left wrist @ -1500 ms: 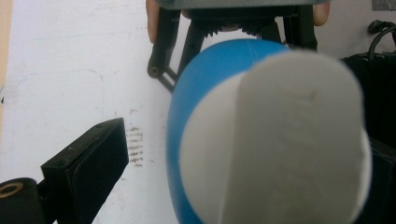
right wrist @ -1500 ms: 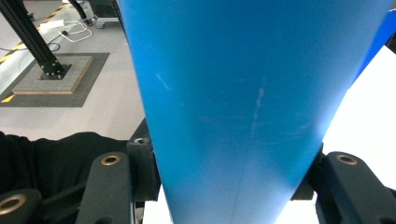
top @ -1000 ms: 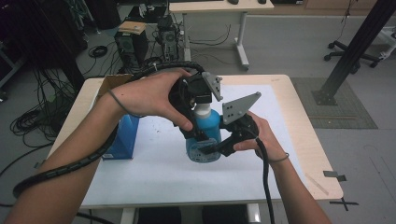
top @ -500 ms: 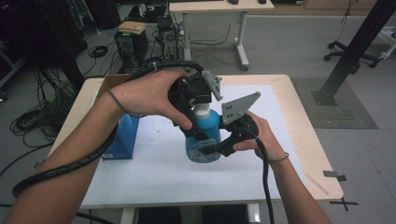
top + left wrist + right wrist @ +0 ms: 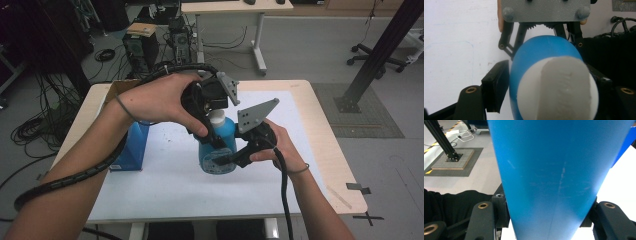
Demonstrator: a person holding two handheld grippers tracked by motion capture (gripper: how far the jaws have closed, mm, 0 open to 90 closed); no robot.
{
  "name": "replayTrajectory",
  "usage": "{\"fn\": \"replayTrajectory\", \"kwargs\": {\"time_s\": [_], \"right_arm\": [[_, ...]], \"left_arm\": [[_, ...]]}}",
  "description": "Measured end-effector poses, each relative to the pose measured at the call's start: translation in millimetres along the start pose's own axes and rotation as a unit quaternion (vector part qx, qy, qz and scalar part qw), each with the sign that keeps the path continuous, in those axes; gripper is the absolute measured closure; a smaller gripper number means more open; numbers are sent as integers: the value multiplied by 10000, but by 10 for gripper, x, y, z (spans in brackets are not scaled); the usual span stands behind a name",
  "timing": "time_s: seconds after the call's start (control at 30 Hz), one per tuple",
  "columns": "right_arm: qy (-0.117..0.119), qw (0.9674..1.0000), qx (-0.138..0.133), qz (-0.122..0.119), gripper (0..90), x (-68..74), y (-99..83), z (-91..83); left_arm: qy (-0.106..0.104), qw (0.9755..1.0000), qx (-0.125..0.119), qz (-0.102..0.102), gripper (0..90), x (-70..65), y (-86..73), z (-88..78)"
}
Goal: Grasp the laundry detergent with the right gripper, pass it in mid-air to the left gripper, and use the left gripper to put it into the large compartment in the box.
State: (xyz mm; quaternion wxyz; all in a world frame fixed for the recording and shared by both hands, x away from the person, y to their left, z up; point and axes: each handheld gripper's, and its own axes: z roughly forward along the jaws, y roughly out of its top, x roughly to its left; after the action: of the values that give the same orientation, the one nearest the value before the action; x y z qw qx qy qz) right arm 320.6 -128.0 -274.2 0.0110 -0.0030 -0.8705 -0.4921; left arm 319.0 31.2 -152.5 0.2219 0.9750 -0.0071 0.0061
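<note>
Left gripper (image 5: 212, 131) jaws just closed onto the white cap (image 5: 557, 87); right gripper (image 5: 227, 159) clamps the blue bottle (image 5: 217, 150) mid-table (image 5: 320, 125). Ready to unscrew, I'd say.

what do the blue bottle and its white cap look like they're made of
Blue bottle: likely plastic, a smooth, slightly glossy wall with fine scuffs and a faint seam line. White cap: probably matte plastic, opaque, with a moulded ridge along its top.

Bottle (image 5: 218, 150) standing mid-bench (image 5: 165, 195); box (image 5: 130, 147) just left of bottle, right gripper (image 5: 227, 160) at bottle's right, left gripper (image 5: 212, 120) over top.
</note>
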Motion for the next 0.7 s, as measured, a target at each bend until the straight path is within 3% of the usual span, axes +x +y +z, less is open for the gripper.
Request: {"fn": "replayTrajectory", "kwargs": {"time_s": [0.7], "right_arm": [[41,10000,-33,-8,437,-16,-11,-17]], "left_arm": [[57,9998,113,-147,378,-15,35,8]]}}
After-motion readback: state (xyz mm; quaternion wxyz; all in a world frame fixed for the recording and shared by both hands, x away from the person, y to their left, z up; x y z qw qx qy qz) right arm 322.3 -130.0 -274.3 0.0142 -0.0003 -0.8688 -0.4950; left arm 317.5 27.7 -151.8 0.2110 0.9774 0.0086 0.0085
